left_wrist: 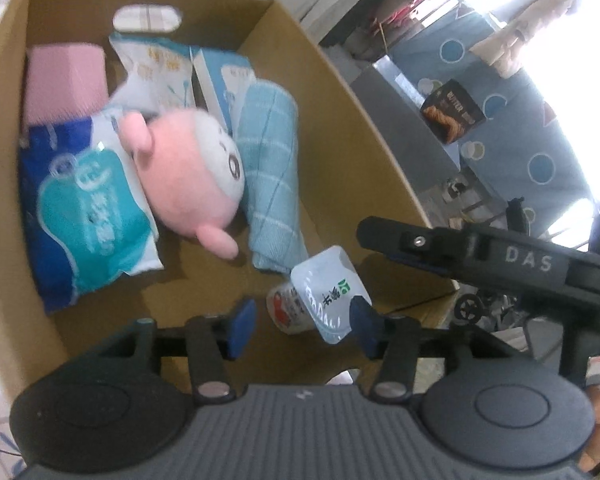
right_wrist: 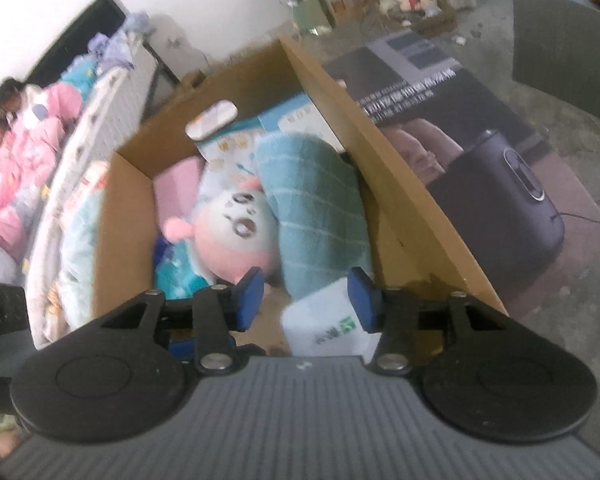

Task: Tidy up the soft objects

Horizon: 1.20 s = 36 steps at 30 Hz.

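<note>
Left wrist view. Left tongs (left_wrist: pixel 302 326) stand apart over the near end of the cardboard box (left_wrist: pixel 340 128), blue pads (left_wrist: pixel 242 328) either side of a small white tissue pack (left_wrist: pixel 327 292) with green and black print; the right pad looks to be just touching or overlapping the pack's edge, cannot tell which, the left pad is clear of it. A small round item with red print (left_wrist: pixel 287 310) sits against the pack, partly under it. Further in: pink plush toy (left_wrist: pixel 188 172) with a white face and drawn eyes, lying on its side mid-box. A light blue checked towel (left_wrist: pixel 270 176), rolled or folded, touches it on the right. A blue-and-teal plastic-wrapped pack (left_wrist: pixel 84 216) lies at the left, a pink block (left_wrist: pixel 66 80) behind it, and white-and-blue packets (left_wrist: pixel 160 72) at the far wall under the handle cut-out. The black arm of the right tongs (left_wrist: pixel 480 260) crosses the frame beyond the box's right wall (lettering "DAS" on it).

Right wrist view. Right tongs (right_wrist: pixel 306 300) also apart, hovering above the same box (right_wrist: pixel 400 200). The tissue pack (right_wrist: pixel 328 326) lies between and below the pads, blurred; contact cannot be told. Plush toy (right_wrist: pixel 236 232) face-up here, towel (right_wrist: pixel 316 208) beside it, teal pack (right_wrist: pixel 178 276) at left. A printed dark carton (right_wrist: pixel 480 152) lies flat right of the box; bedding (right_wrist: pixel 28 160) at far left.
</note>
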### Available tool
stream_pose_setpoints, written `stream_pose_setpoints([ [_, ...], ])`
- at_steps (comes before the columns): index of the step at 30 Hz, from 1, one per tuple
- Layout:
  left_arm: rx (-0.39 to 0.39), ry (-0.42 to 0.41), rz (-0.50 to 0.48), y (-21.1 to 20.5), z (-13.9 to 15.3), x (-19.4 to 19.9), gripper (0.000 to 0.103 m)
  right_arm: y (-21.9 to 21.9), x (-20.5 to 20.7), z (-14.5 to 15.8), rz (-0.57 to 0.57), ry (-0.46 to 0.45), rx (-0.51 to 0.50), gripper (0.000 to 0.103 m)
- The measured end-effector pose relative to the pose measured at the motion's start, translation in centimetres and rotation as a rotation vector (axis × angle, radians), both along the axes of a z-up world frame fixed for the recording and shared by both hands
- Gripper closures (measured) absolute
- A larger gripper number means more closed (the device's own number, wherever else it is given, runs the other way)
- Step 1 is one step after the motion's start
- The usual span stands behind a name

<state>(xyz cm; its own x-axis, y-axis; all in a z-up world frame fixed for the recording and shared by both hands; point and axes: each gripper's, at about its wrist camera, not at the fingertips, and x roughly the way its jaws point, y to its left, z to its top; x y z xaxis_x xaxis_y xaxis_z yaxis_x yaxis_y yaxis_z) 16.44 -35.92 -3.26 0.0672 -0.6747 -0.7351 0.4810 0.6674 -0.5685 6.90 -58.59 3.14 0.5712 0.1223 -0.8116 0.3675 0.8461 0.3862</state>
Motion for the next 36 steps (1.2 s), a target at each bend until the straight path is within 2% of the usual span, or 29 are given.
stream_pose_setpoints([
  [6, -0.014, -0.113, 0.003, 3.5, 4.0, -1.0, 0.037, 2.0, -2.3, 3.8, -0.005, -0.168, 0.044, 0.052],
  [8, -0.009, -0.167, 0.012, 5.4, 5.4, -1.5, 0.027, 3.2, -2.7, 4.8, 0.015, -0.219, 0.071, 0.051],
  [11, 0.007, -0.261, 0.044, 9.2, 7.6, -2.5, 0.016, 5.6, -2.8, 6.0, 0.064, -0.285, 0.115, 0.048],
  [16, 0.056, -0.393, 0.139, 17.4, 9.5, -4.8, 0.01, 10.9, -2.3, 6.7, 0.186, -0.349, 0.208, 0.044],
  [18, 0.079, -0.419, 0.187, 20.6, 9.7, -5.6, 0.009, 13.4, -1.7, 6.6, 0.234, -0.359, 0.242, 0.041],
  [22, 0.163, -0.466, 0.318, 27.4, 9.2, -7.3, 0.008, 18.7, -0.5, 5.8, 0.346, -0.339, 0.28, 0.036],
  [28, 0.27, -0.473, 0.478, 35.1, 7.3, -9.4, 0.008, 26.3, 1.8, 3.5, 0.486, -0.251, 0.351, 0.035],
  [32, 0.328, -0.471, 0.556, 37.7, 5.5, -9.5, 0.008, 30.8, 3.3, 1.5, 0.531, -0.187, 0.39, 0.035],
  [36, 0.383, -0.555, 0.55, 38.4, 4.8, -7.8, 0.009, 34.0, 6.4, -0.5, 0.507, -0.136, 0.434, 0.032],
])
